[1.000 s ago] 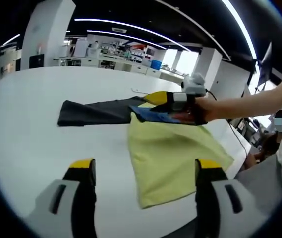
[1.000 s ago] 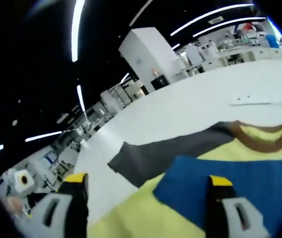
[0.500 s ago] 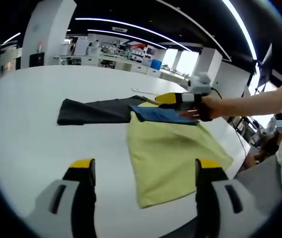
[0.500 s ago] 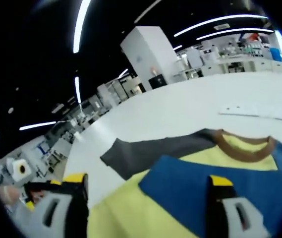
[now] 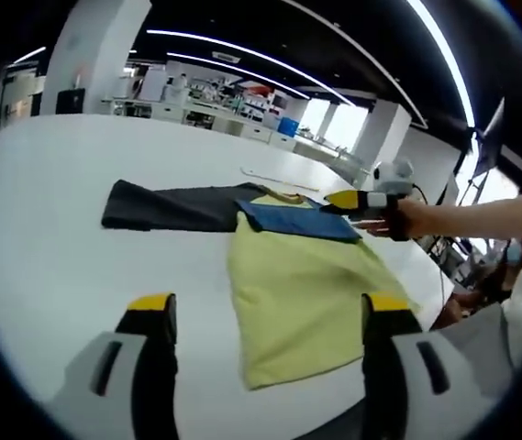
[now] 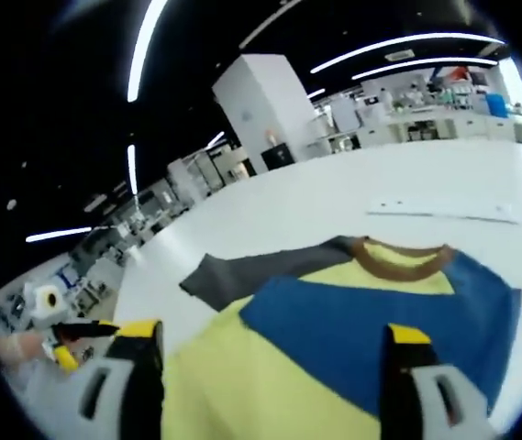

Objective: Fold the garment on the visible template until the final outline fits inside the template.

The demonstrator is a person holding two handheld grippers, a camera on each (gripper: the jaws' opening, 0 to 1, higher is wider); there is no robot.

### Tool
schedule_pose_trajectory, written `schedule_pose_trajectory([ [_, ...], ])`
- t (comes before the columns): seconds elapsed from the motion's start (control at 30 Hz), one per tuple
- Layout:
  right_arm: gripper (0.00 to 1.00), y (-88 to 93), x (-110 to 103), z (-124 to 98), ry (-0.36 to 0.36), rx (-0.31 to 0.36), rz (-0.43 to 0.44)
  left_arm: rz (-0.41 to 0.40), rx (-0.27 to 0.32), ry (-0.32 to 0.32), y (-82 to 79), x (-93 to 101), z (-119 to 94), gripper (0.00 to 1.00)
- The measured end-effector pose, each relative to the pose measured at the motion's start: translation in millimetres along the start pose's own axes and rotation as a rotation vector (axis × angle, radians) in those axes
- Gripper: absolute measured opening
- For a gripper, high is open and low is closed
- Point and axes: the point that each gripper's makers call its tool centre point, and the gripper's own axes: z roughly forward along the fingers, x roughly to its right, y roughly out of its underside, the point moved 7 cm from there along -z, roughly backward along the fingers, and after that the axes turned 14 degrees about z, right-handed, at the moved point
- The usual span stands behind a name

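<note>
One fold looks done so far, as I judge it: the yellow long-sleeved garment with a blue panel, brown collar and dark grey sleeves (image 5: pixel 293 275) lies flat on the broad white table (image 5: pixel 49 238), and the blue sleeve panel (image 6: pixel 371 330) is laid across the chest just below the brown collar (image 6: pixel 398 261); the other dark grey sleeve (image 5: pixel 169 206) is spread out flat toward the table's far left side, unfolded, and the yellow body hangs long toward the near edge, its hem close to that edge; no template outline can be made out on the white surface, so whether the shape fits inside it cannot be told; by my reading the grey sleeve needs to come across and the body needs folding up before the outline is compact; the left gripper (image 5: pixel 265 316) hovers above the near part of the table with its yellow-tipped jaws wide apart and holding nothing; the right gripper (image 6: pixel 274 344) sits over the blue panel, jaws wide and empty, and in the left gripper view it appears held by a hand (image 5: pixel 407 218) beside the garment's collar end, toward the far right of the table; a thin pale strip (image 6: pixel 444 209) lies on the table beyond the collar, apart from the garment.
</note>
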Motion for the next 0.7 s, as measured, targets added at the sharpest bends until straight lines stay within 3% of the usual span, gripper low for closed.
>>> schedule_pose_trajectory([
  [0.23,1.0,-1.4,17.4,-36.8,0.047,0.064,0.041,-0.039,-0.017,0.053,0.4,-5.6,12.2,0.81],
  [0.57,1.0,7.8,32.7,-71.4,0.096,0.11,0.084,-0.053,0.014,0.048,-27.7,-47.7,35.3,0.8],
  [0.7,1.0,10.0,35.8,-78.1,0.115,0.104,0.078,0.001,0.012,0.033,-38.3,-61.9,43.9,0.8],
])
